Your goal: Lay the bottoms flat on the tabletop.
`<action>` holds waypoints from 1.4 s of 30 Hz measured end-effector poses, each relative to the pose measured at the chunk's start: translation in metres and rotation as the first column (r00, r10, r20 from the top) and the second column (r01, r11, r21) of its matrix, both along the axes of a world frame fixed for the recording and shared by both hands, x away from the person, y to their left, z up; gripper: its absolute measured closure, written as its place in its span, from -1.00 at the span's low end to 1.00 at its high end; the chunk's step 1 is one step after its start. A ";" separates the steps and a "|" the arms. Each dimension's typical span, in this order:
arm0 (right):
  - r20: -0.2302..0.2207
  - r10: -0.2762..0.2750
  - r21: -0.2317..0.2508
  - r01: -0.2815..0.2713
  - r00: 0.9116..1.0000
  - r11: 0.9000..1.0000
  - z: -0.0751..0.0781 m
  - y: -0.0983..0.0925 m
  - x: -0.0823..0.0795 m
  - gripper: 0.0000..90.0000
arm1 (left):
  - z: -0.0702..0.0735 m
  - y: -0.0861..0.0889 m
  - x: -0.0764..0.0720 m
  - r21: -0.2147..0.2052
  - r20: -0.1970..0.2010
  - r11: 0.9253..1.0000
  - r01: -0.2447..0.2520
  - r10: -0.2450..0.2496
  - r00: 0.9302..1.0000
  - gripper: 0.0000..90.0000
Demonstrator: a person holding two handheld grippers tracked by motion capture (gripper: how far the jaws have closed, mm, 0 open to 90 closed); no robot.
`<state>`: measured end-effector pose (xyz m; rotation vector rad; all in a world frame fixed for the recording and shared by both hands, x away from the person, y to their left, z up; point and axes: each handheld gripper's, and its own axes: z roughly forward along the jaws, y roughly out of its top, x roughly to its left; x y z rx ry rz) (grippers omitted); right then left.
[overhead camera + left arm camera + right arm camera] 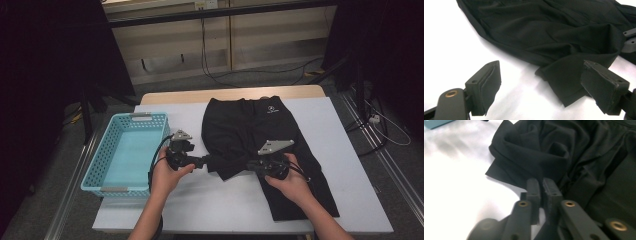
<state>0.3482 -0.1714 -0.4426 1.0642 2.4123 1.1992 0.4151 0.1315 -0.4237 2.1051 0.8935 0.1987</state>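
Observation:
A black garment (250, 132) with a small white logo near its waistband lies spread on the white table (200, 210). One leg is folded over towards the left. My right gripper (250, 165) (541, 181) is at that folded edge, and its jaws are pinched together on a ridge of the black cloth (541, 157). My left gripper (207, 161) (541, 66) rests low over the table just left of the garment. Its jaws stand wide apart, and a loose corner of the cloth (564, 82) lies between them, close to the right-hand pad and untouched.
A light blue plastic basket (100, 170) stands at the table's left edge, close behind my left hand. Bare white tabletop runs along the front edge. Beyond the table are a grey floor, cables and wooden panels.

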 end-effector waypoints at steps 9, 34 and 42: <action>0.086 0.048 -0.013 -0.047 0.995 0.999 0.010 0.029 -0.010 0.47 | 0.004 0.001 -0.003 -0.006 0.007 1.000 -0.001 0.001 1.000 -0.63; -0.002 0.106 -0.091 -0.106 0.994 0.990 -0.013 0.061 0.004 0.95 | 0.007 0.006 -0.004 -0.016 0.005 1.000 -0.003 0.004 1.000 -0.65; 0.010 0.107 -0.060 -0.106 0.994 0.993 -0.001 0.041 -0.008 0.95 | 0.007 0.008 -0.002 -0.017 0.007 1.000 -0.014 0.015 1.000 -0.65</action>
